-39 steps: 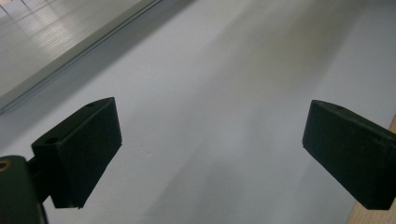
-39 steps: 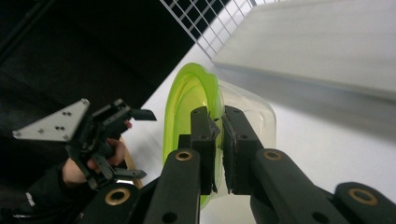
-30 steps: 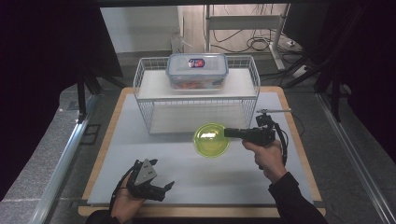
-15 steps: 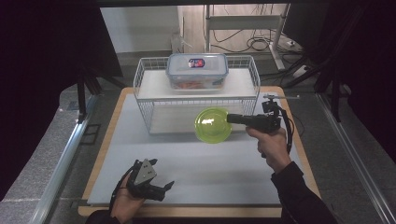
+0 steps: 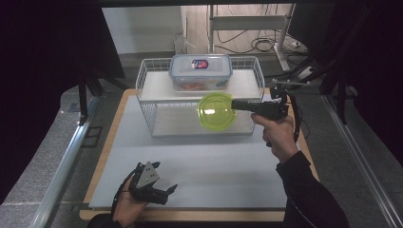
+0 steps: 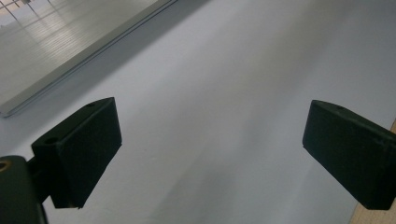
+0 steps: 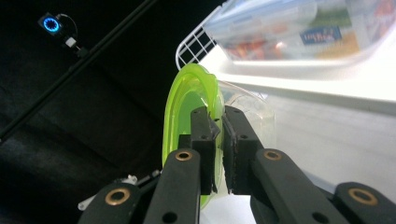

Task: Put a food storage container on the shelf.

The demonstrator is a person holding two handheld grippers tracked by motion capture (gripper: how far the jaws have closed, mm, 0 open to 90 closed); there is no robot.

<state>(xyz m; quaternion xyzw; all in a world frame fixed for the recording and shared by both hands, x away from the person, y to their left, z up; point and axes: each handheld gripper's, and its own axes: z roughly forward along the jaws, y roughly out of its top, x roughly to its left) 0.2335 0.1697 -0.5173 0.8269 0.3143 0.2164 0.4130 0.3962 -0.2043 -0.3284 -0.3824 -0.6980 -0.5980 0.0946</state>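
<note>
While my right gripper is raised in front of the white wire two-tier rack, its jaws are closed on the rim of a round lime-green translucent plastic lidded bowl. In the right gripper view, the bowl stands on edge, its green lid to one side of the jaws and its clear body to the other. From above, the bowl hangs clear of the surface, level with the gap between the rack's two shelves, near the rack's right half. On the rack's top shelf rests a clear rectangular plastic food container with a blue-trimmed lid, its contents reddish. My left gripper lies low at the near left of the pale grey surface, well apart from the rack. Its jaws stand wide apart with nothing between them, just above the surface.
</note>
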